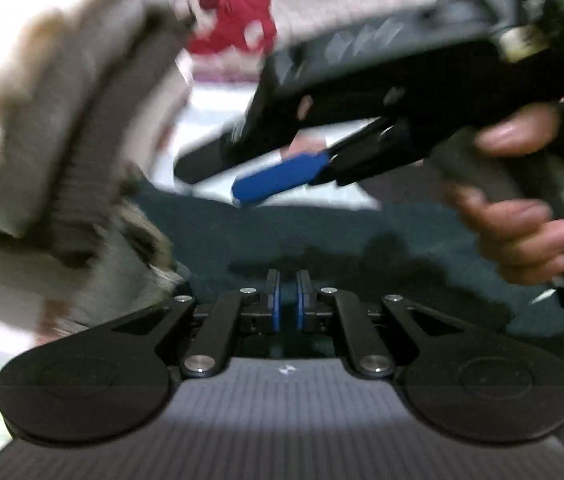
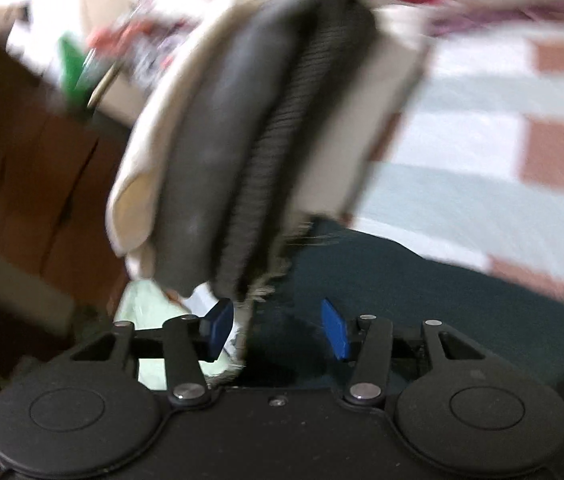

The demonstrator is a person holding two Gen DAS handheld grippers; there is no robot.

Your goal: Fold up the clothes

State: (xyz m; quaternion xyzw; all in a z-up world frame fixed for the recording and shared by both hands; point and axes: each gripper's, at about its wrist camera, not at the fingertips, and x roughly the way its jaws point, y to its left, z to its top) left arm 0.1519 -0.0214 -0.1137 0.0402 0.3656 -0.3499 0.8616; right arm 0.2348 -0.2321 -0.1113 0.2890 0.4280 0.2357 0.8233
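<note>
Checked bedding in white, pale green and brick-red squares fills the right of my right wrist view, with a brown cardboard box at left. A stack of folded clothes, cream outside with grey and ribbed layers between, hangs blurred through the upper middle of that view and at upper left of the left wrist view. Below it lies a dark teal garment, spread across the lower middle.

My left gripper has its blue pads nearly together with a thin gap, and nothing shows between them. My right gripper stands wide apart; a frayed grey edge trails beside its left pad, but I cannot tell whether it touches.

Both views are smeared, so I judge things are moving fast. The stack could tip onto the teal garment and come unfolded. The frayed edge could snag my right pad and drag layers out. My grippers, close together, could knock each other.
</note>
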